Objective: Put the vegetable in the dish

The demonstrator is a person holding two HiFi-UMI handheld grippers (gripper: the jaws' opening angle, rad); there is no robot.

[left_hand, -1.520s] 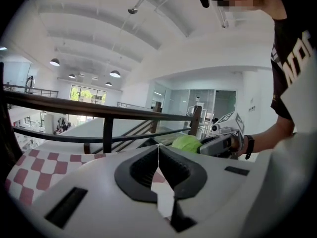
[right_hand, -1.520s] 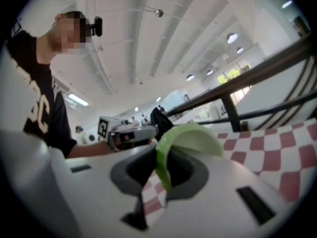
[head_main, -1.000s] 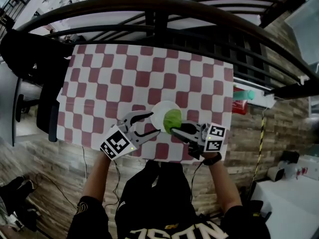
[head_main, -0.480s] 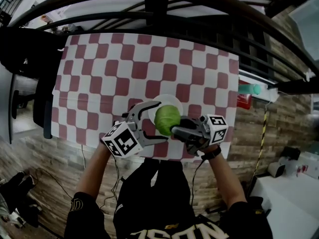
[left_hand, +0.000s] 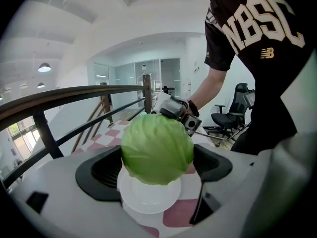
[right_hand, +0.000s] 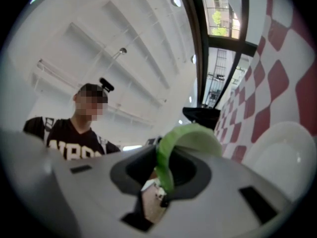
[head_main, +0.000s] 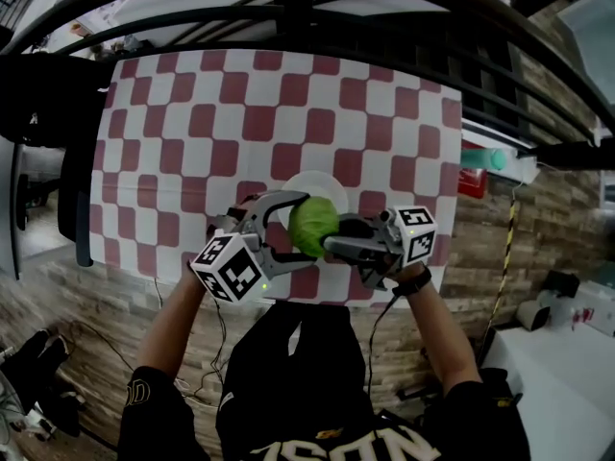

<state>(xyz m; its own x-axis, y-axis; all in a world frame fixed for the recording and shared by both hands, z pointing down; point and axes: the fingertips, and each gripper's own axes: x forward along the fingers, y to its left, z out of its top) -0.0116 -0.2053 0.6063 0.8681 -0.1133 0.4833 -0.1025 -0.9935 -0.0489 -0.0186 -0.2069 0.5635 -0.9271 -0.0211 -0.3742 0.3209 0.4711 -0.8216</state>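
Note:
A green cabbage (head_main: 312, 226) is over the near side of the white dish (head_main: 322, 185) on the checked tablecloth (head_main: 240, 113). Whether it touches the dish I cannot tell. My right gripper (head_main: 333, 246) is shut on the cabbage's right side, with a green leaf (right_hand: 190, 135) pinched in its jaws (right_hand: 166, 177). My left gripper (head_main: 288, 229) comes in from the left. Its jaws stand wide on either side of the cabbage (left_hand: 157, 148), are closing, and do not press on it. The dish (left_hand: 148, 200) shows under the cabbage, and the right gripper (left_hand: 176, 110) behind it.
A dark curved railing (head_main: 288, 17) crosses over the far side of the table. A red and green object (head_main: 473, 173) lies off the table's right edge. A dark chair (head_main: 72, 200) stands at the left. The floor around is brick-patterned.
The left gripper's jaws have spread from half open to wide. The cabbage, held by the right gripper, has come off the dish's middle toward me and looks larger.

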